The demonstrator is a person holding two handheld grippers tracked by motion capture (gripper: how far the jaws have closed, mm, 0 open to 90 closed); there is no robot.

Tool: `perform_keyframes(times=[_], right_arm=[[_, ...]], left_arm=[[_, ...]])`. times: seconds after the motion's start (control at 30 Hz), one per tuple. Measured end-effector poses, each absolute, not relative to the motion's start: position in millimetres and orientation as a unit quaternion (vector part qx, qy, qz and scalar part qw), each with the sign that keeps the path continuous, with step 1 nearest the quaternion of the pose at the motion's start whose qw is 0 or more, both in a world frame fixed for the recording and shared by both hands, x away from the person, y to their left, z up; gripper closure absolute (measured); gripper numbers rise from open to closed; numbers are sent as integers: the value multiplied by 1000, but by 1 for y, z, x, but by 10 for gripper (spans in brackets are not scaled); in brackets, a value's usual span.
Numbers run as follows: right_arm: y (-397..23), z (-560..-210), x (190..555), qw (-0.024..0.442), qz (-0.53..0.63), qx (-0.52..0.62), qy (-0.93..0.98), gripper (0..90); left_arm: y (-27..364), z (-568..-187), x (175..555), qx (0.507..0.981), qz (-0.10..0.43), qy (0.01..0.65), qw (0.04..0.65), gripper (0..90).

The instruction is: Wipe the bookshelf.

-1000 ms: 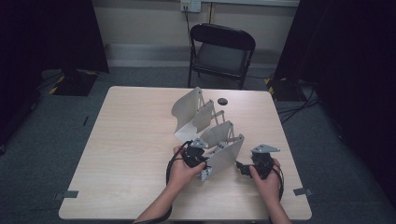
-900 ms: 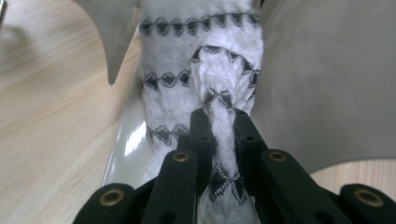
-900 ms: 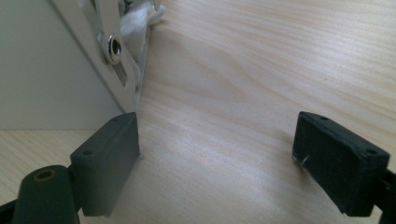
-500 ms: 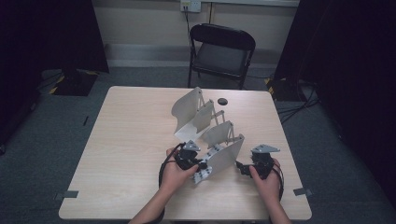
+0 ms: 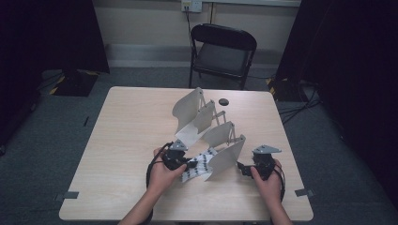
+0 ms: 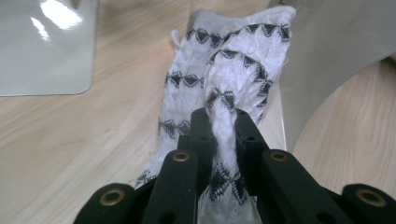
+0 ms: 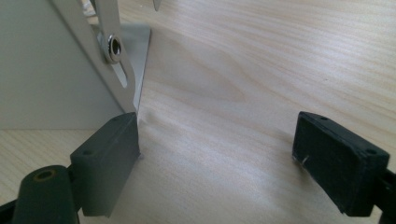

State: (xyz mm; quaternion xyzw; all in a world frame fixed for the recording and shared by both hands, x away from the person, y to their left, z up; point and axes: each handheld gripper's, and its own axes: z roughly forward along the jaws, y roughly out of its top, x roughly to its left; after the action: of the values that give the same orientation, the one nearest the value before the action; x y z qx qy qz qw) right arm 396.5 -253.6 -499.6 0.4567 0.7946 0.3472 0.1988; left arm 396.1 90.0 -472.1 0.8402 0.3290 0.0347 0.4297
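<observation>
Your left gripper (image 5: 187, 165) has drawn back toward the table's left since a second ago, pulling the white knitted sock with black zigzag bands (image 5: 199, 165) out from under the grey folding metal rack (image 5: 206, 126). Its jaws are clamped tight on the bunched sock (image 6: 224, 116), which trails across the pale wooden table (image 5: 126, 140). Your right gripper (image 7: 215, 158) rests beside the rack's plate (image 7: 51, 70), jaws spread wide, gripping nothing.

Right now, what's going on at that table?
A person works two handheld grippers at a wooden table. The left gripper is shut on a white sock with black pattern, which lies at the near end of a grey folding rack. The right gripper rests open on the table, one of its jaws against the rack's corner, holding nothing.
</observation>
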Motion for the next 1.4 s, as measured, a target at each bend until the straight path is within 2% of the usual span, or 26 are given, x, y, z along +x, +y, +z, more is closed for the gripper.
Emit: perform_keyframes(times=[0.67, 1.4], right_arm=[[-254, -500, 397, 201, 347, 457, 794, 138], [-254, -500, 397, 201, 347, 457, 794, 139]], left_arm=[[151, -458, 395, 818, 80, 369, 434, 815], [184, -474, 387, 814, 91, 392, 419, 809]])
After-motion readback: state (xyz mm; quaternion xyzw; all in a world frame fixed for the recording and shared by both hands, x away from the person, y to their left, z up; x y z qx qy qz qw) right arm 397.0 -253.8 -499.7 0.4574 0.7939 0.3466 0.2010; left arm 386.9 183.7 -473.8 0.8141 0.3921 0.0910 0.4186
